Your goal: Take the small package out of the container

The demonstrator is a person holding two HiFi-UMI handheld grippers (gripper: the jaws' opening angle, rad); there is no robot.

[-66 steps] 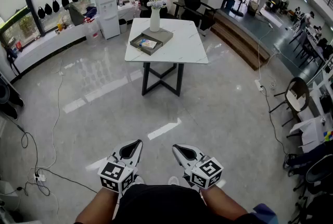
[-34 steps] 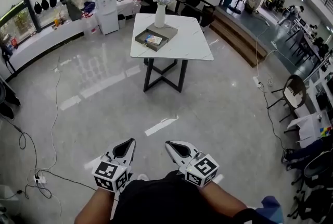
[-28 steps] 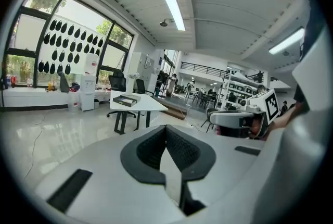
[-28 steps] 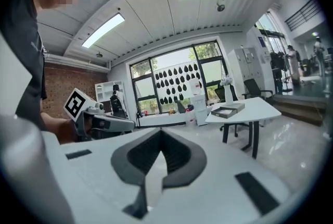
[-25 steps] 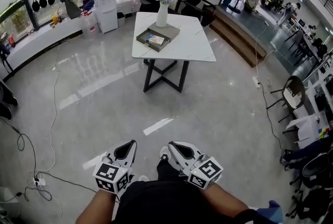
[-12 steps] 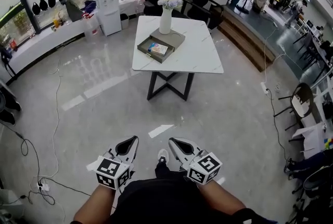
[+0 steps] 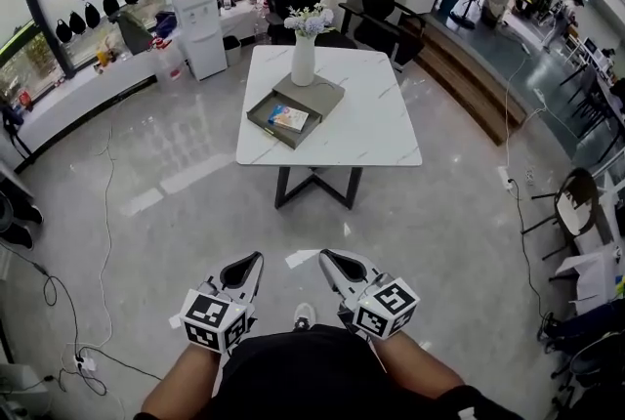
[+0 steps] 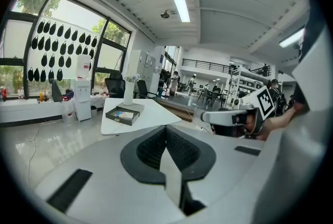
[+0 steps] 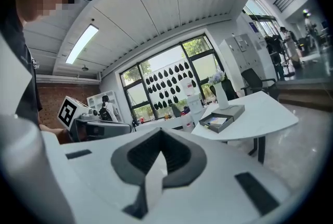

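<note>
The white table point(image 7: 376, 130) now nearer to us in the head view than half a second ago, small package point(image 7: 288, 118) lying in the dark container point(image 7: 264, 127) on it, apparently beside a vase point(image 7: 304, 62), left gripper point(image 7: 254, 260) and right gripper point(image 7: 327, 258) low before us, well apart from the table, jaws pressed together on nothing.

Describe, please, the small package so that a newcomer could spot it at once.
Find the white square table in mid-floor. Beside its white vase lies a dark grey container; the small package lies flat inside, the only colourful thing there, printed blue and yellow.
</note>
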